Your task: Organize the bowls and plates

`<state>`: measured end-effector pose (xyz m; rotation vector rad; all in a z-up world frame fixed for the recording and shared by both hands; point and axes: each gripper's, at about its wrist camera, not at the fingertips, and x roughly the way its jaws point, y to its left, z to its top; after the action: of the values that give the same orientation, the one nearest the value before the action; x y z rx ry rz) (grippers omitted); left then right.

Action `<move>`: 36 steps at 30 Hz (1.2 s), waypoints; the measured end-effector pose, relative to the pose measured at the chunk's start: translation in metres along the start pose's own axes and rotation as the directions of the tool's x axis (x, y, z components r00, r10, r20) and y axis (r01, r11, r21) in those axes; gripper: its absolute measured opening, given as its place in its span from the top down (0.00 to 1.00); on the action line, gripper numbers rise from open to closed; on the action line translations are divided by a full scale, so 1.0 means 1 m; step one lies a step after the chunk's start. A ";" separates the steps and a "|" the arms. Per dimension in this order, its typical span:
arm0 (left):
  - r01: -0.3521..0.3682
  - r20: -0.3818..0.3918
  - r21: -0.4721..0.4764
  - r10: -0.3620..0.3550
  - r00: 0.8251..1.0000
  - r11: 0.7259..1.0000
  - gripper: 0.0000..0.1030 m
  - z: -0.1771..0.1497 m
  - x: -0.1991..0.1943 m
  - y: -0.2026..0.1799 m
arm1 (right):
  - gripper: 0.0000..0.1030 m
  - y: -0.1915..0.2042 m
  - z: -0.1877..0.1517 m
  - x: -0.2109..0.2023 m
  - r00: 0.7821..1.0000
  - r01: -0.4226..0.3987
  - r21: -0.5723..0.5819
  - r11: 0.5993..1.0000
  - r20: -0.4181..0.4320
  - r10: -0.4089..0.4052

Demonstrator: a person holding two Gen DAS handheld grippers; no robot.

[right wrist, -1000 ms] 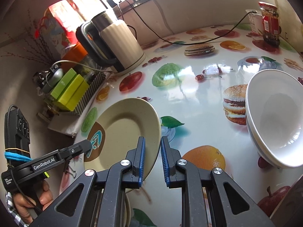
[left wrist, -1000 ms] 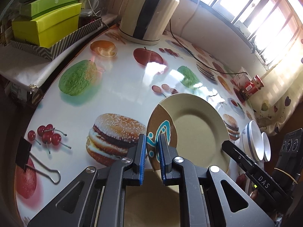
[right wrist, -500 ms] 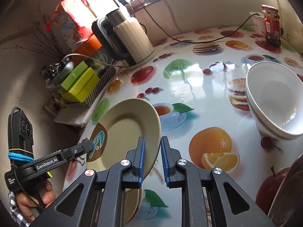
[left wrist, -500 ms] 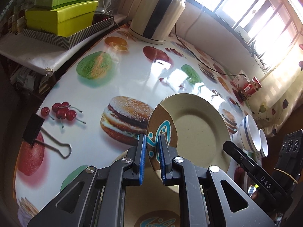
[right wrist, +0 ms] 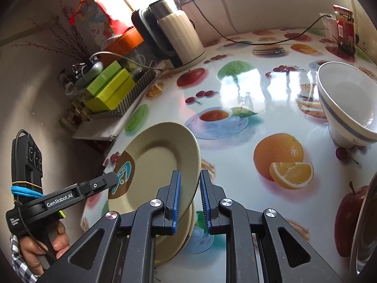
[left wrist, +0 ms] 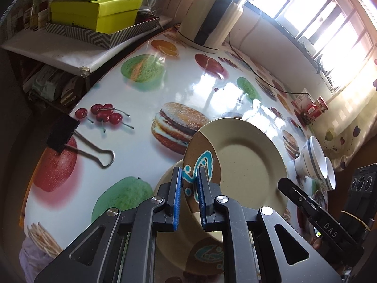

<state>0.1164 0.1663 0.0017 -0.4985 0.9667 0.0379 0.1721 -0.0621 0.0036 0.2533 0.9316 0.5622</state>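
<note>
A beige plate (left wrist: 247,162) with a brown and teal patch is held tilted above the table by both grippers. My left gripper (left wrist: 189,195) is shut on its patterned rim. My right gripper (right wrist: 190,200) is shut on the opposite rim of the plate (right wrist: 160,165). Right under it lies a second beige plate (left wrist: 188,243) flat on the table, also in the right wrist view (right wrist: 174,243). A white bowl with a grey band (right wrist: 348,103) stands at the right; in the left wrist view two such bowls (left wrist: 313,162) stand side by side.
The table (left wrist: 141,94) has a glossy fruit-and-burger cloth. A cream kettle (right wrist: 174,37) and its cable stand at the back. Green boxes in a striped tray (left wrist: 99,18) sit beside the table. A binder clip (left wrist: 70,139) lies near the left edge. A red jar (right wrist: 344,33) stands far right.
Both grippers have carried the tilted plate back toward the table's near edge, so that it now hangs over the second plate, which has come into view below.
</note>
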 end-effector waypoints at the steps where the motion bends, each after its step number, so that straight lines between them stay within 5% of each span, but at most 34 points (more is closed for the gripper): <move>1: 0.000 0.000 -0.003 0.000 1.000 1.000 0.87 -0.002 -0.001 0.002 | 0.84 0.001 -0.002 0.000 1.000 -0.001 -0.004 1.000 -0.001 0.001; 36: -0.021 0.001 -0.025 0.021 1.000 0.999 0.87 -0.033 -0.012 0.024 | 0.84 0.017 -0.037 0.000 0.999 -0.007 -0.055 0.998 -0.046 0.004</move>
<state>0.0773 0.1758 -0.0132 -0.5116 0.9714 0.0688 0.1364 -0.0489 -0.0103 0.1937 0.9581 0.6001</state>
